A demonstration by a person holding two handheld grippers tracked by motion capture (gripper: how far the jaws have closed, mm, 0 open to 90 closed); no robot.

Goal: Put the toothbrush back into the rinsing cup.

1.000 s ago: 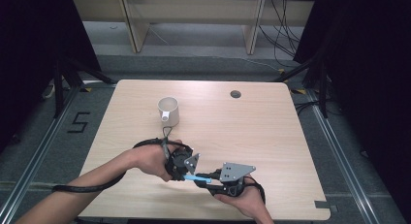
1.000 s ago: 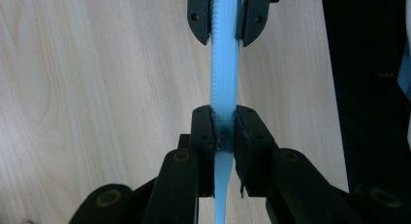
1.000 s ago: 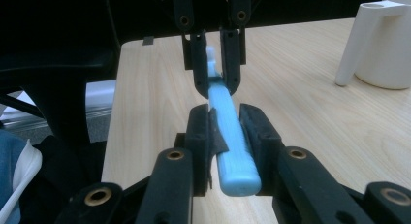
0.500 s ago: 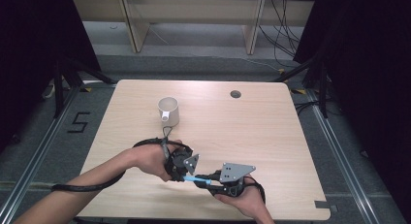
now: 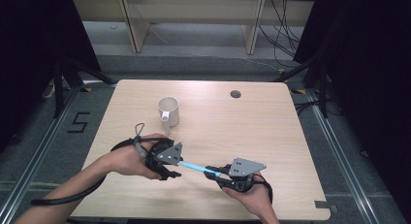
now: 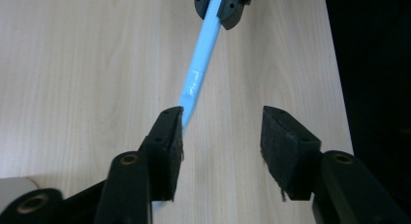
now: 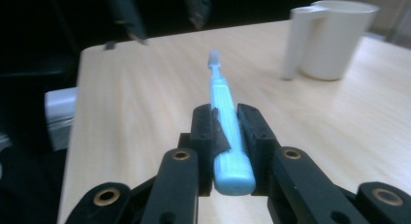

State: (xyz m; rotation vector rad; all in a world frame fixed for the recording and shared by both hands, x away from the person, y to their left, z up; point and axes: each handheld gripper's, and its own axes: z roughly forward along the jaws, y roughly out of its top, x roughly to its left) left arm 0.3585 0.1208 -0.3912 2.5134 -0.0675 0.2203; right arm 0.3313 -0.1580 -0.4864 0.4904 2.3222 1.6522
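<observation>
Slim light-blue plastic toothbrush (image 5: 197,168) low over table's near middle, right gripper (image 7: 227,129) clamps its handle, left gripper (image 6: 220,132) jaws just opened, wide now, head loose beside one pad: handover looks done; white mug (image 5: 168,111) far-left.

Light blue toothbrush (image 5: 196,167), slim plastic handle with ribbed grip, held off the table at the near edge, roughly level and running left-right. Right, handle end is clamped between the right gripper (image 5: 216,172) jaws. Left, head end sits between the left gripper's (image 6: 220,132) parted jaws, against one pad only.
</observation>
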